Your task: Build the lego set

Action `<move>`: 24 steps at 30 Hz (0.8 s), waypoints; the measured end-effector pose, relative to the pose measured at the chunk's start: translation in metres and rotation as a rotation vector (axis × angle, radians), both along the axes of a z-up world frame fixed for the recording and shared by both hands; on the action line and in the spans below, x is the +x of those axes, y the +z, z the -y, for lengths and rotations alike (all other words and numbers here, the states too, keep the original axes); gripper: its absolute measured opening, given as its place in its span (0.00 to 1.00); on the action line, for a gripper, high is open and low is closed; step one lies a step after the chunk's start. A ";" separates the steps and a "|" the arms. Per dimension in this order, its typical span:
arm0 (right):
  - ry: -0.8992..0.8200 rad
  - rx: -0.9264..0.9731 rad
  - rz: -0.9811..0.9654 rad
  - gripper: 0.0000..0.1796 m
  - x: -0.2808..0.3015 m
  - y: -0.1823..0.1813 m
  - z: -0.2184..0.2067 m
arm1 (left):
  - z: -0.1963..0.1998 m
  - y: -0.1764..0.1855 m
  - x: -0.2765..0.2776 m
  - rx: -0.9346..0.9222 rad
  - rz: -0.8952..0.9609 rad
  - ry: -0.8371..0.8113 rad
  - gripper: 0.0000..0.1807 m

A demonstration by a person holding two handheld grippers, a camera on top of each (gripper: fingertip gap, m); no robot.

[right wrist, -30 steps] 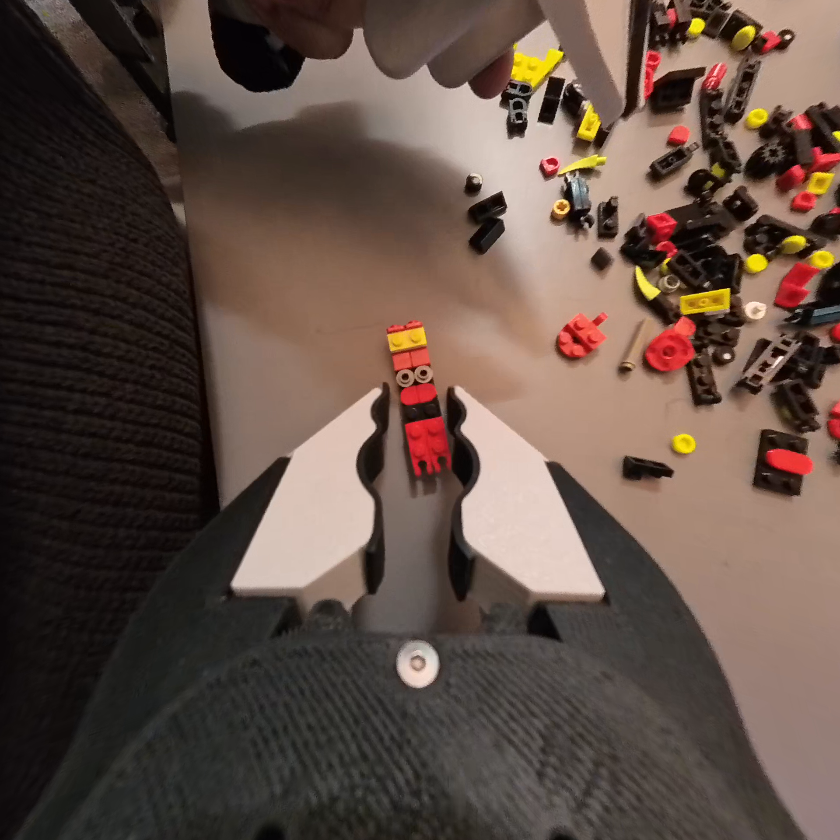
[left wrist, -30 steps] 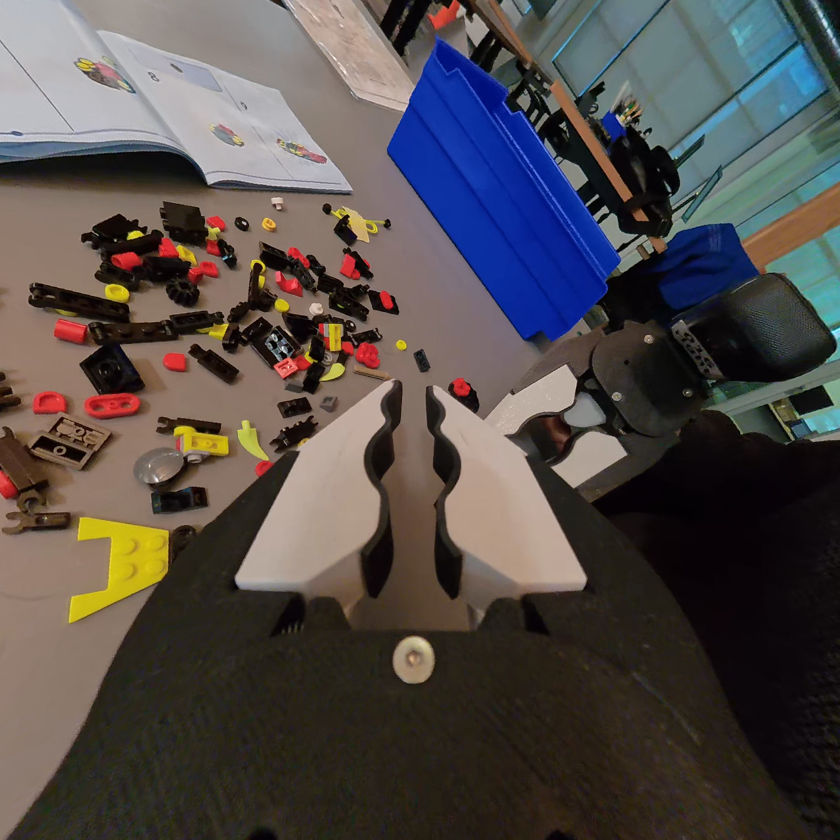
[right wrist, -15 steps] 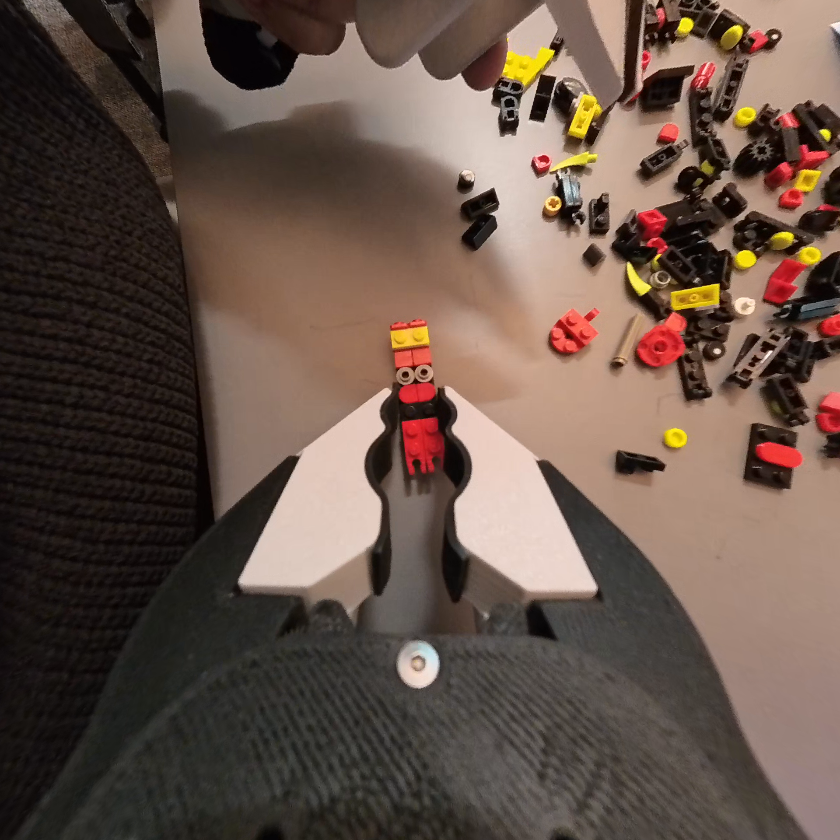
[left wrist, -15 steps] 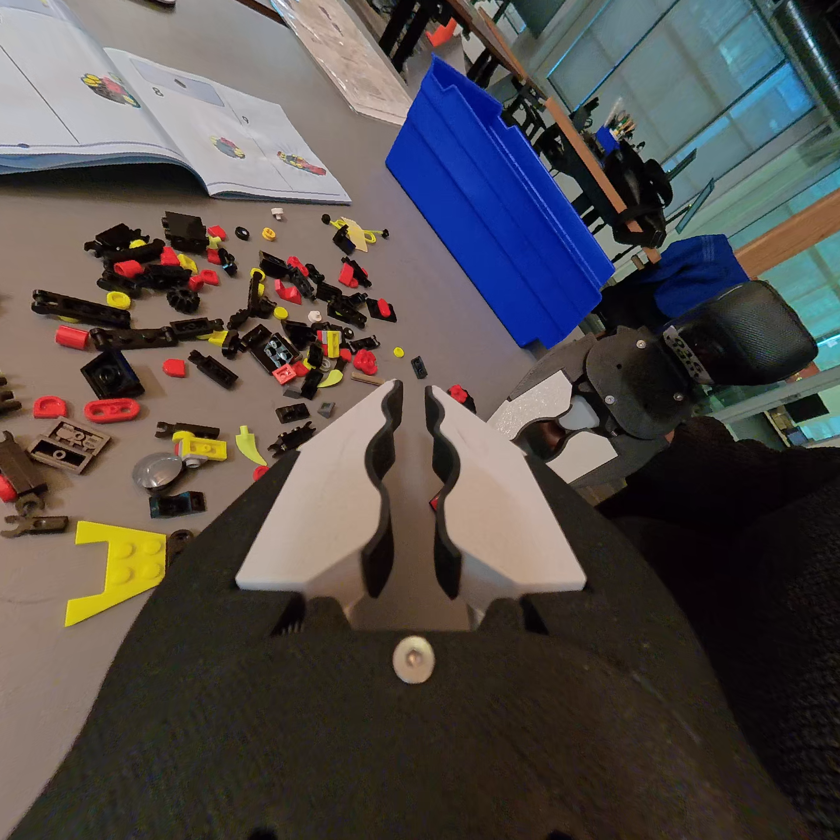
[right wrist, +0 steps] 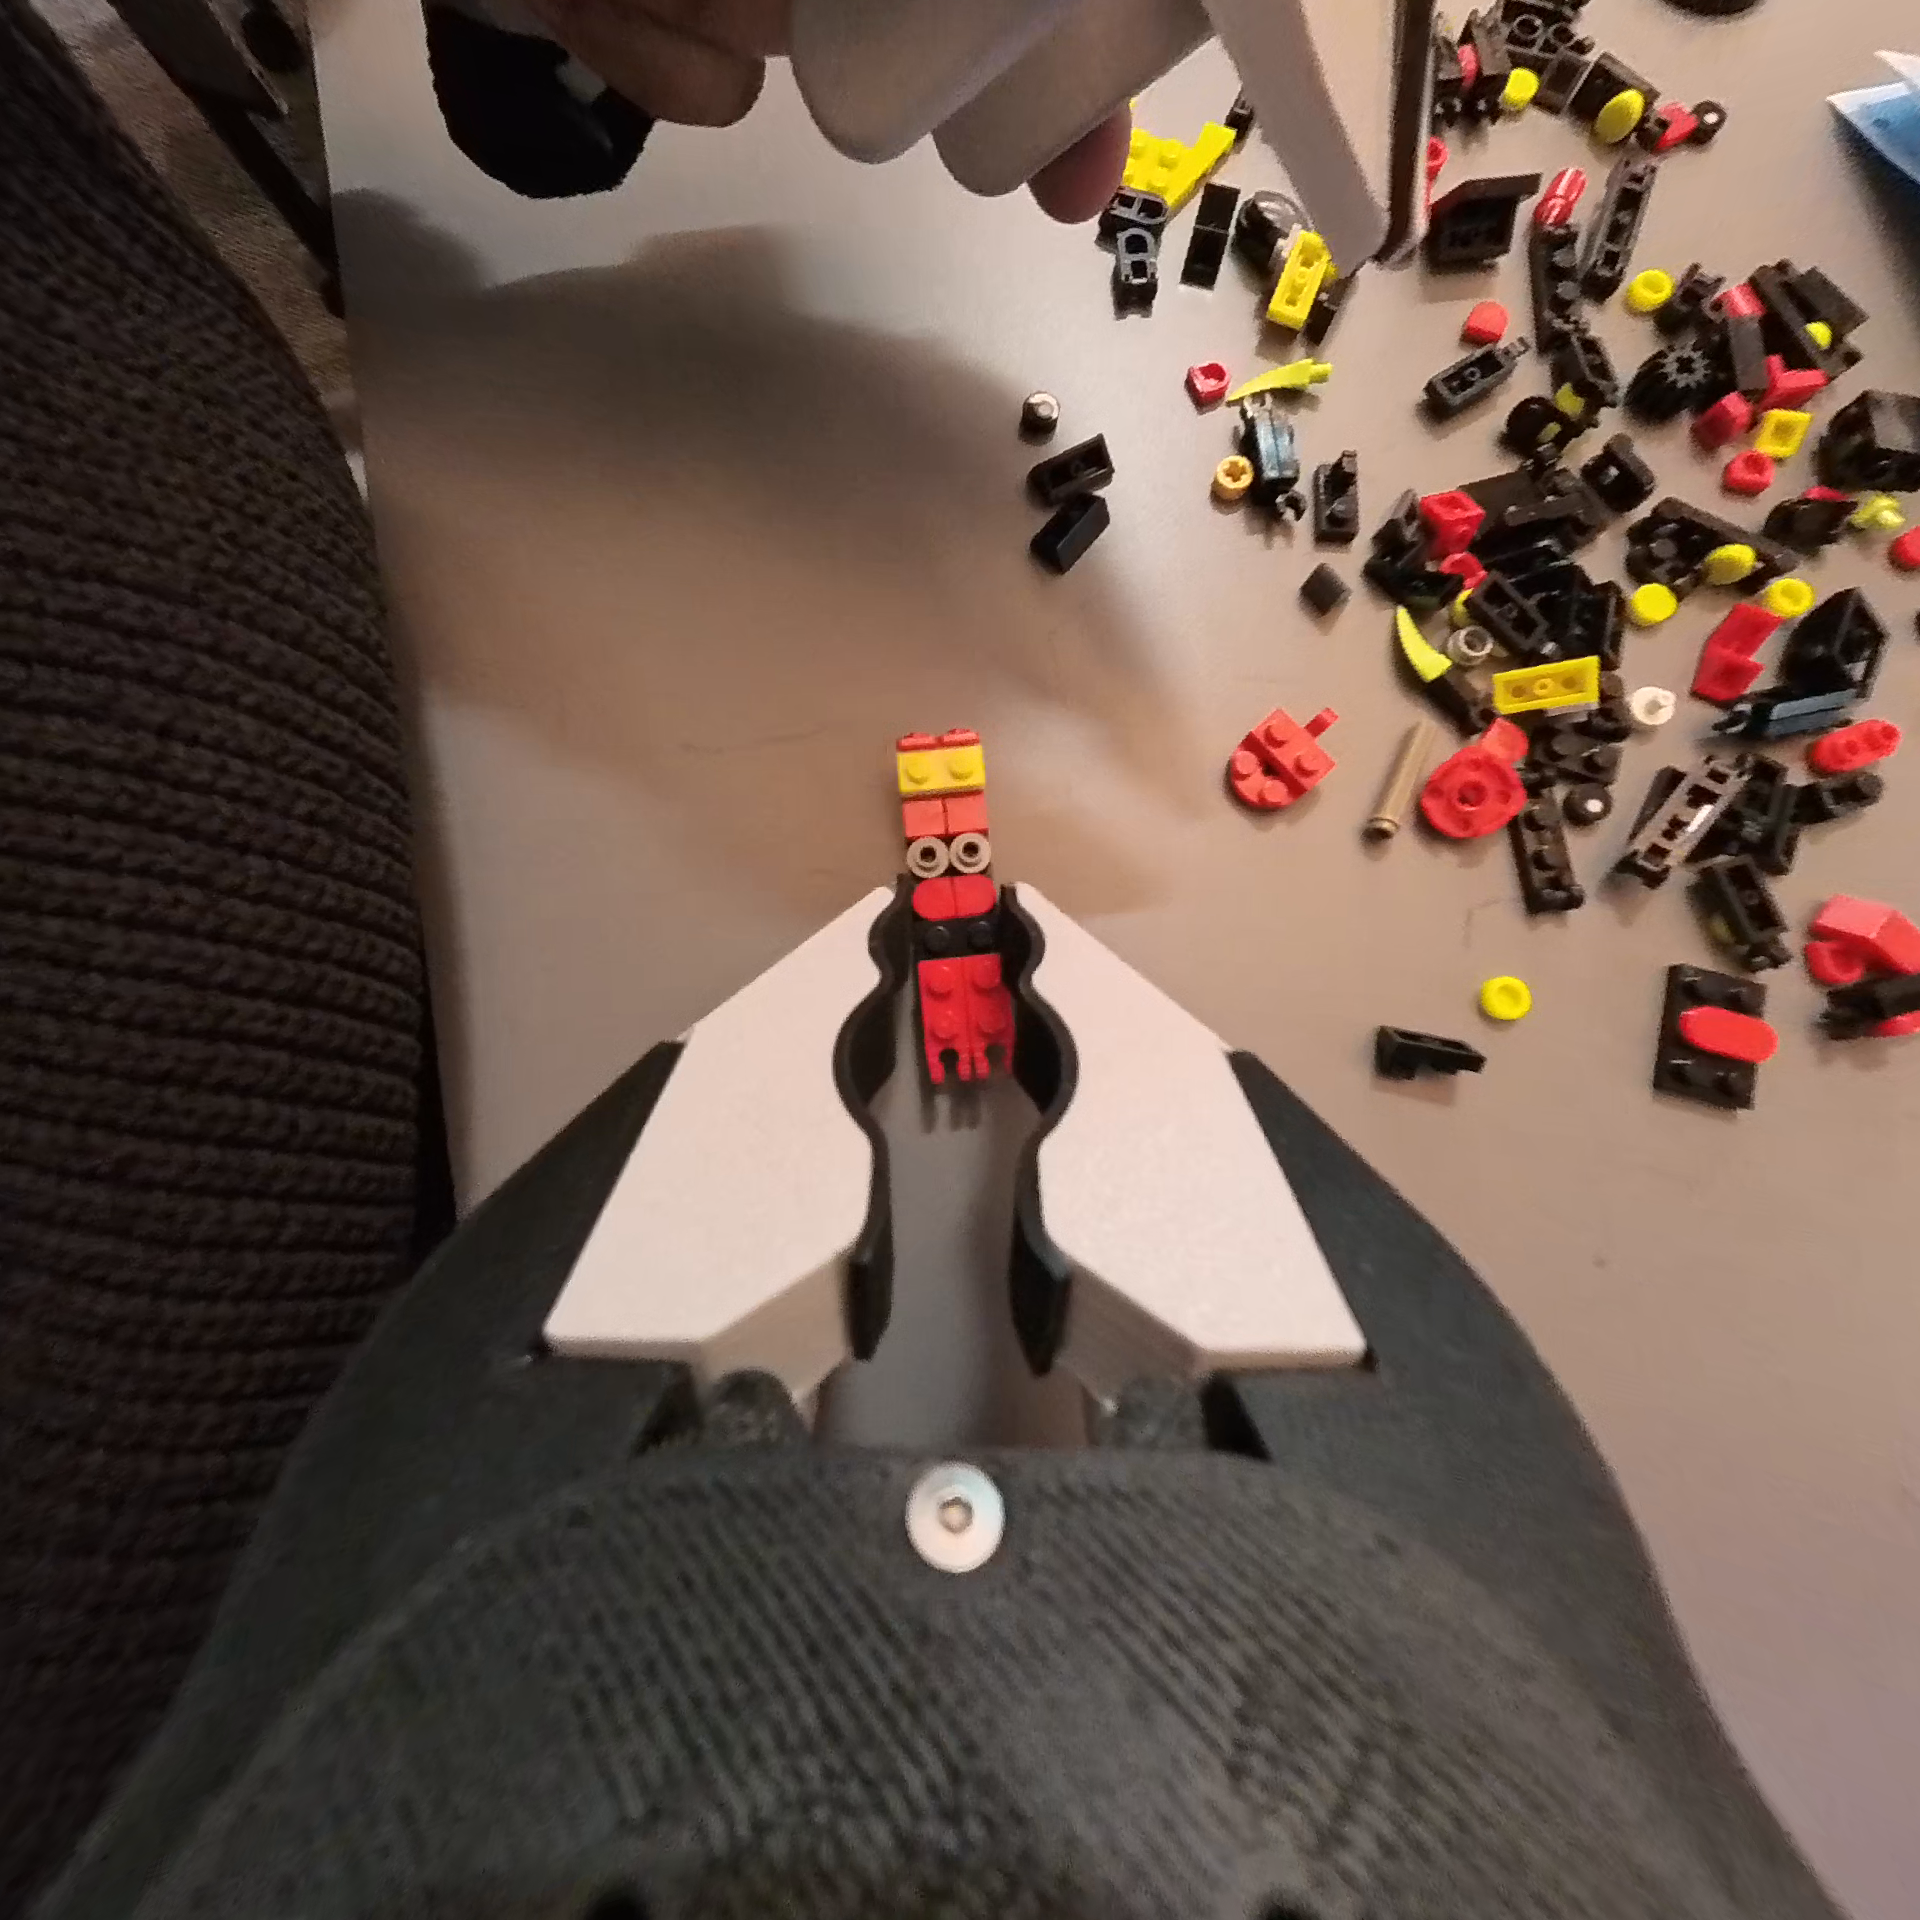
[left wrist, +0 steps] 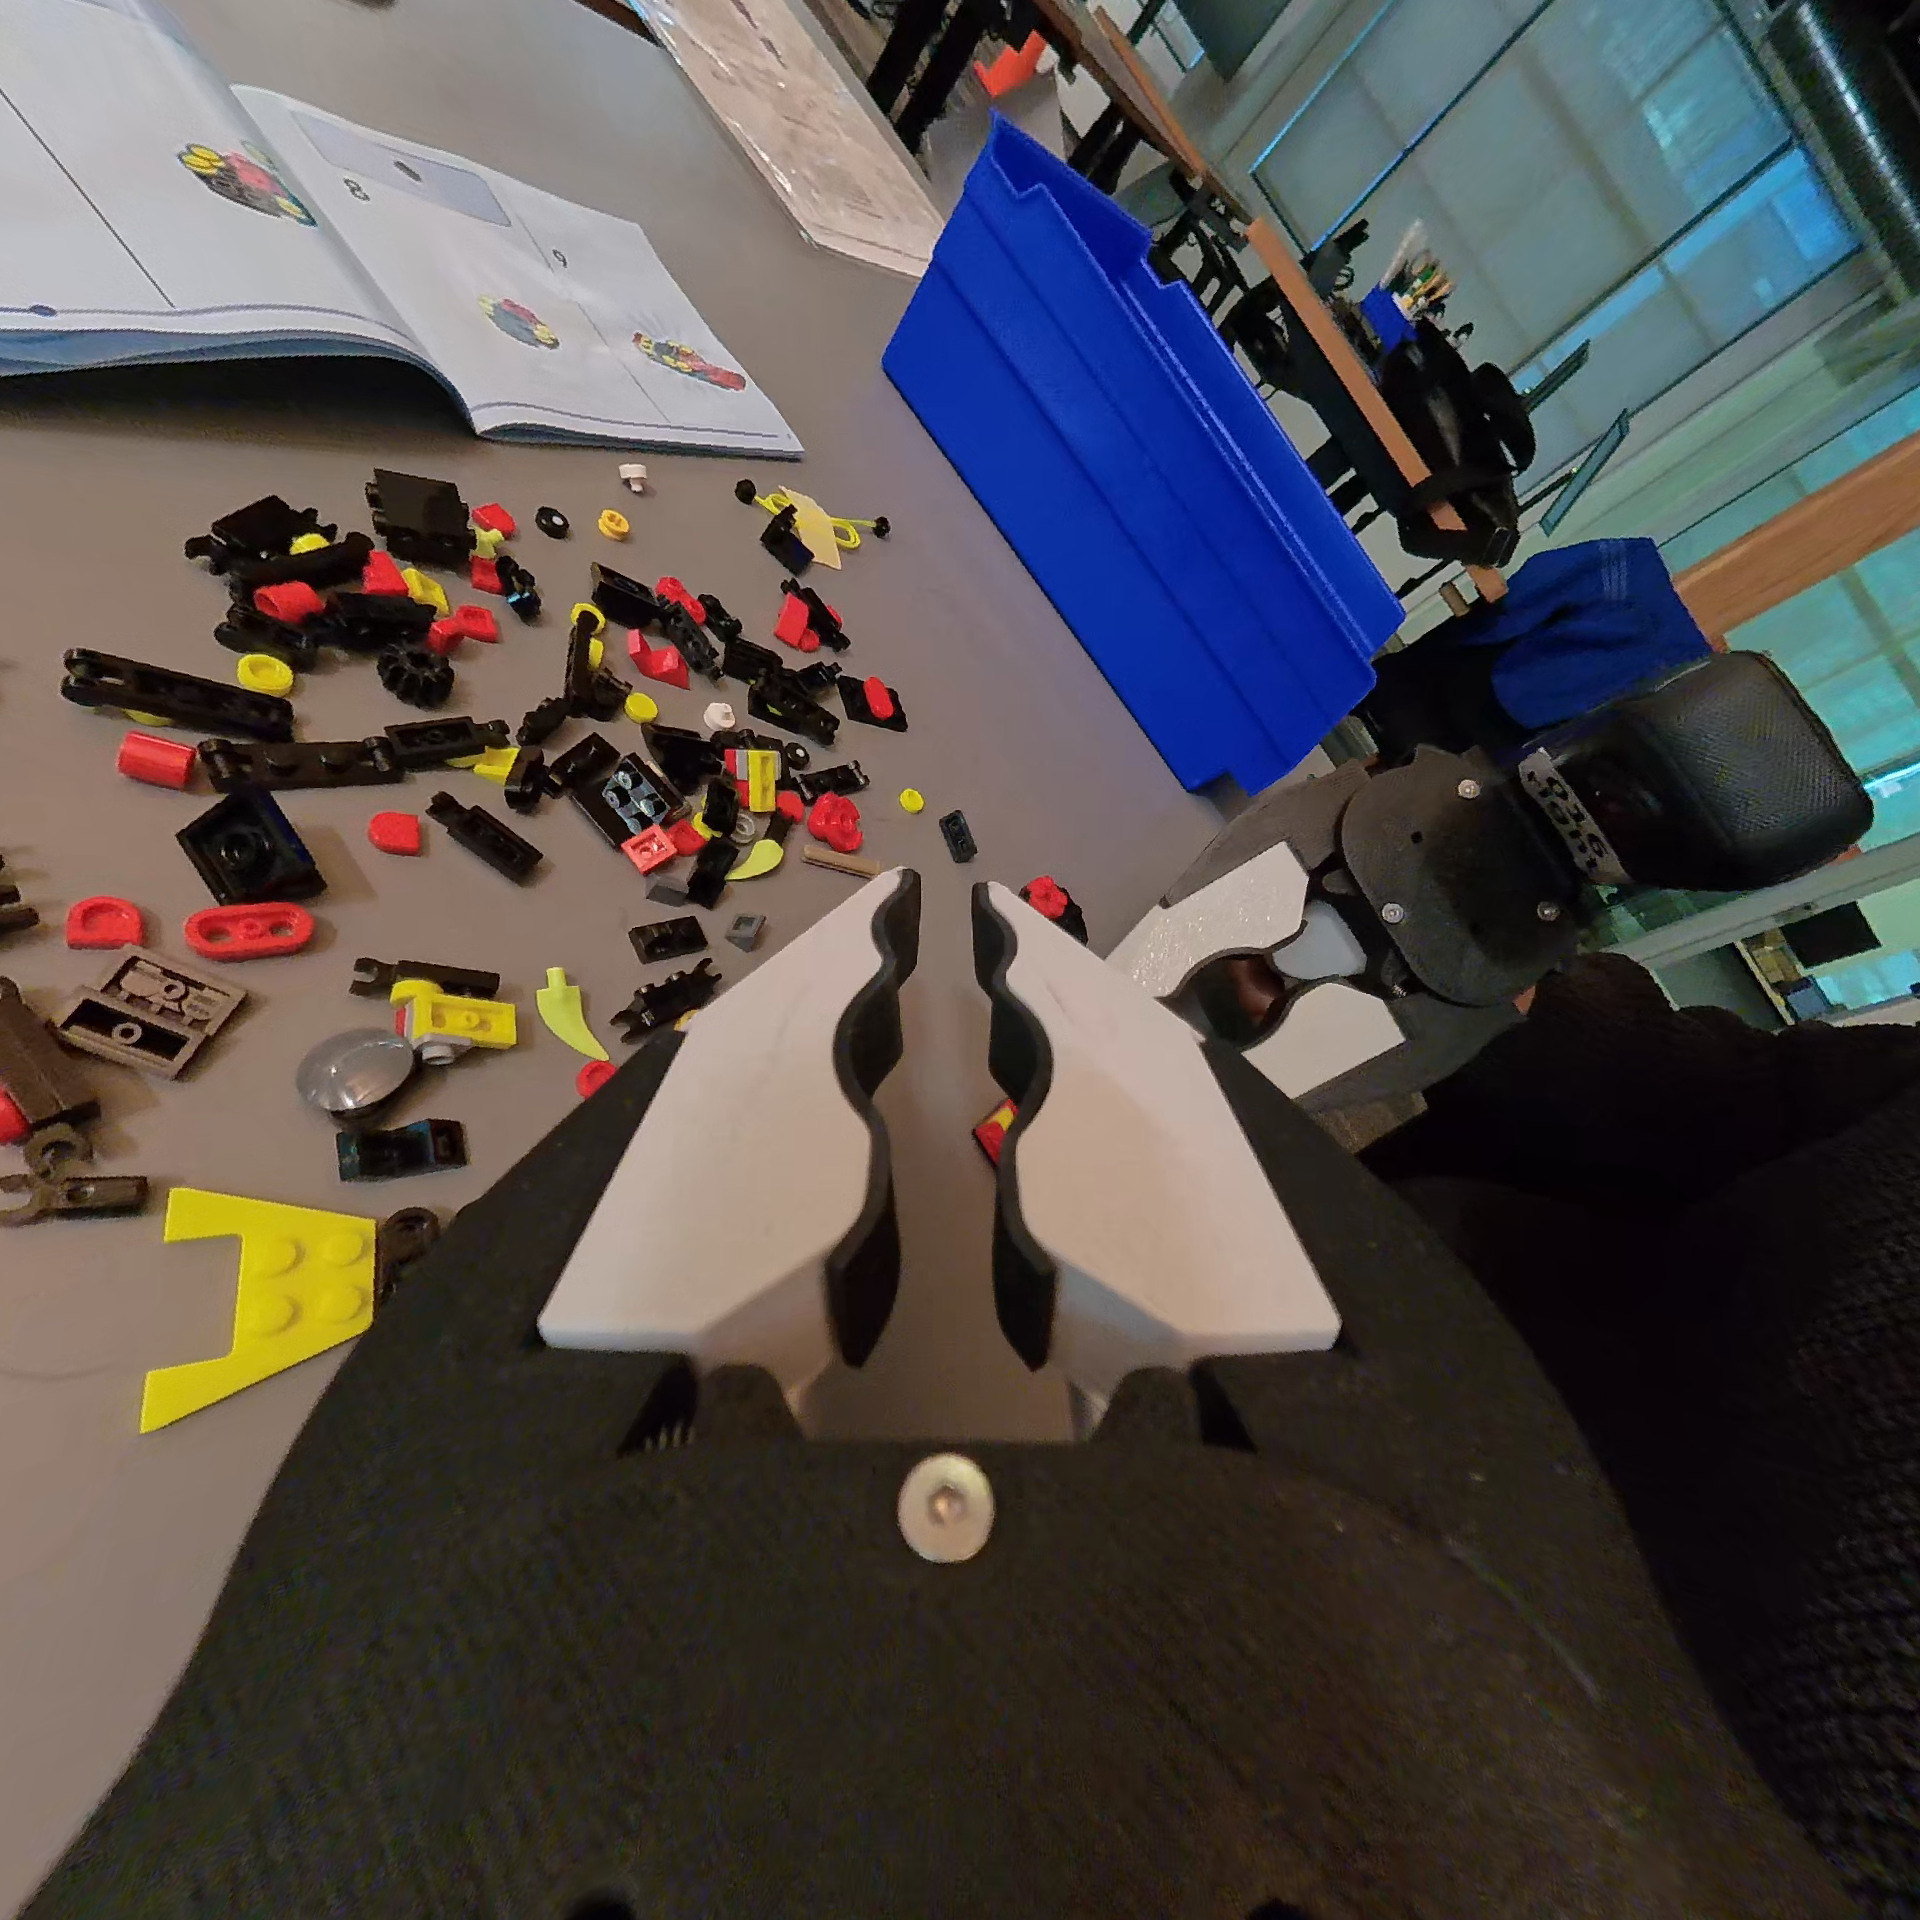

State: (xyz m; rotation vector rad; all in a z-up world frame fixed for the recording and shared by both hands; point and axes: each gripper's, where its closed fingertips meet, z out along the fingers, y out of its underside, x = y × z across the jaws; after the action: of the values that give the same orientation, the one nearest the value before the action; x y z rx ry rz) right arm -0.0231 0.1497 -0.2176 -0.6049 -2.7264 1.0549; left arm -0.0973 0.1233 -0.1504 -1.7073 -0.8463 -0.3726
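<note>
On the grey table, beside a blue bin and windowed room, my right gripper clamps the lego assembly near the table edge; my left gripper, slightly parted, holds nothing.

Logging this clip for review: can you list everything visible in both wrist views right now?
Small red, yellow and black lego assembly: one, on the grey table near its edge, its near end clamped between the right gripper's fingertips.
Loose lego pieces: many, black, red and yellow, scattered over the grey table.
Large yellow wedge plate: one, at the near edge of the scatter.
Open instruction booklet: one, pale blue pages, behind the pieces.
Blue plastic bin: one, to the right of the pieces.
Flat printed sheet: one, beyond the booklet.
Left gripper: grey fingers, slightly apart, empty, above the pieces.
Right gripper: shut on the assembly.
Hand: one, holding the left gripper.
</note>
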 end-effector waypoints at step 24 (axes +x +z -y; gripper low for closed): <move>-0.050 -0.231 -0.013 0.18 -0.010 0.037 0.014 | 0.000 -0.001 0.001 0.002 0.010 -0.006 0.04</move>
State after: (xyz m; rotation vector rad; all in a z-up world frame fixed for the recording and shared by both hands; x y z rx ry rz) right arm -0.0328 0.1357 -0.1808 -0.6919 -2.5833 1.3678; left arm -0.0964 0.1237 -0.1514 -1.7082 -0.8477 -0.3857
